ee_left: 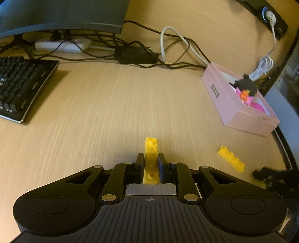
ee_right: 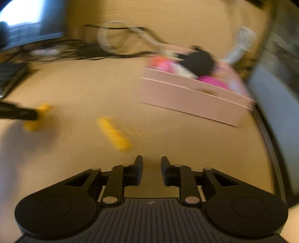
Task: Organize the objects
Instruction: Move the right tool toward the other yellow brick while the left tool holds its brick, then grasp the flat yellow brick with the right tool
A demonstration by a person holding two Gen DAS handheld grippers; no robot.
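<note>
My left gripper (ee_left: 151, 158) is shut on a long yellow brick (ee_left: 151, 147) that points forward over the wooden desk. In the blurred right wrist view it shows at the left (ee_right: 38, 115) with the brick in it. A second yellow brick (ee_left: 231, 158) lies on the desk to the right; it also shows in the right wrist view (ee_right: 115, 133), ahead and left of my right gripper (ee_right: 151, 160), which is open and empty. A pink box (ee_left: 222, 97) at the right holds black and pink toys (ee_left: 245, 87); in the right wrist view the box (ee_right: 186, 99) lies ahead right.
A black keyboard (ee_left: 20, 86) lies at the left. A monitor (ee_left: 61, 16), a white power strip (ee_left: 61, 45) and tangled cables (ee_left: 140, 54) run along the back. The desk's dark edge (ee_left: 286, 149) curves at the right.
</note>
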